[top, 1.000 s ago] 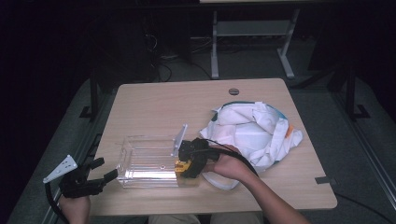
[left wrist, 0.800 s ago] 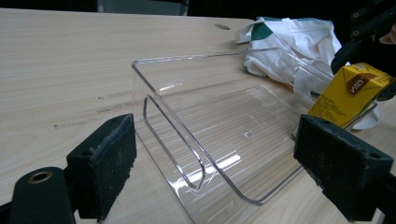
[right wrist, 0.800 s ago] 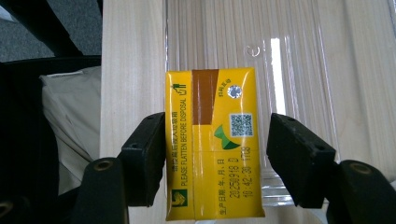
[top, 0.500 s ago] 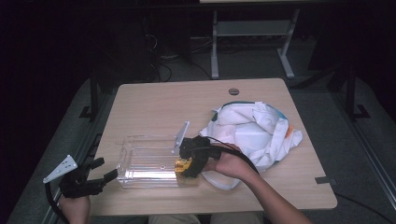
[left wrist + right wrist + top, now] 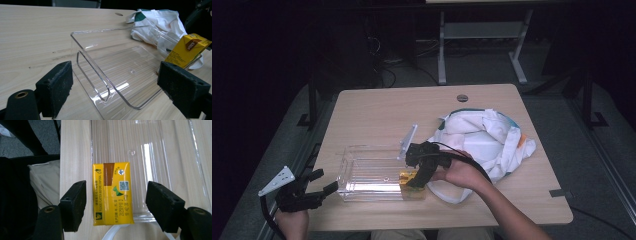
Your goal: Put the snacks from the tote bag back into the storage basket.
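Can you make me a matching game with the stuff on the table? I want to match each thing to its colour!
Things:
1. drink carton
2. tray
3. cloth bag
4. table

Colours:
A. see-through
B. pale wood
C. yellow with a brown patch
D. mostly white with green trim

Right pairs: 1-C, 2-A, 3-D, 4-B
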Demonstrator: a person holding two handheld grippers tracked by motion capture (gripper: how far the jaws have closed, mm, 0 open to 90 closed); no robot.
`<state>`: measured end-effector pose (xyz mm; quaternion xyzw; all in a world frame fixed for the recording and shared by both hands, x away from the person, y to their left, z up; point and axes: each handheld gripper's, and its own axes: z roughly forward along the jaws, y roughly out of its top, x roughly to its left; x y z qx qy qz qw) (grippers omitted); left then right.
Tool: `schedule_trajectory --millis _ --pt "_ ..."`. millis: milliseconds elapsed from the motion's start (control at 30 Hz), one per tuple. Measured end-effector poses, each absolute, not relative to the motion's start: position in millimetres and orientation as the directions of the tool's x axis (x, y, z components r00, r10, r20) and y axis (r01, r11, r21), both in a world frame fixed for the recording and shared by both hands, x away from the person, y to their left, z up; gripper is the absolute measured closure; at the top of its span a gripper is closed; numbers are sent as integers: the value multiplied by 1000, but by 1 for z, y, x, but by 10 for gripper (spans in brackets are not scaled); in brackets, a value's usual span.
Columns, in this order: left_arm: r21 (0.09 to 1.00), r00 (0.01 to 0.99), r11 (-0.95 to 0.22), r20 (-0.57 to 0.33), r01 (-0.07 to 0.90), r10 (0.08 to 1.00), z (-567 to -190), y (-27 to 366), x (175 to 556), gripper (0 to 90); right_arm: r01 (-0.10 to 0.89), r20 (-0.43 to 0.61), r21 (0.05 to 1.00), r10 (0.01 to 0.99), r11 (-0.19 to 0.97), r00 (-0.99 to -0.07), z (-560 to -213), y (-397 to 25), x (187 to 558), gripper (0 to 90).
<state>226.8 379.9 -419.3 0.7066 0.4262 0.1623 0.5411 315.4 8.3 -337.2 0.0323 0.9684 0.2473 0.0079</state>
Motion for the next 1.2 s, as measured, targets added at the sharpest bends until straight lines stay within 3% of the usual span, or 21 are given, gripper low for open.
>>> schedule_trajectory --millis 1200 --pt "903 581 -48 -234 427 779 -419 379 226 127 127 14 540 142 832 -990 -303 -18 336 326"
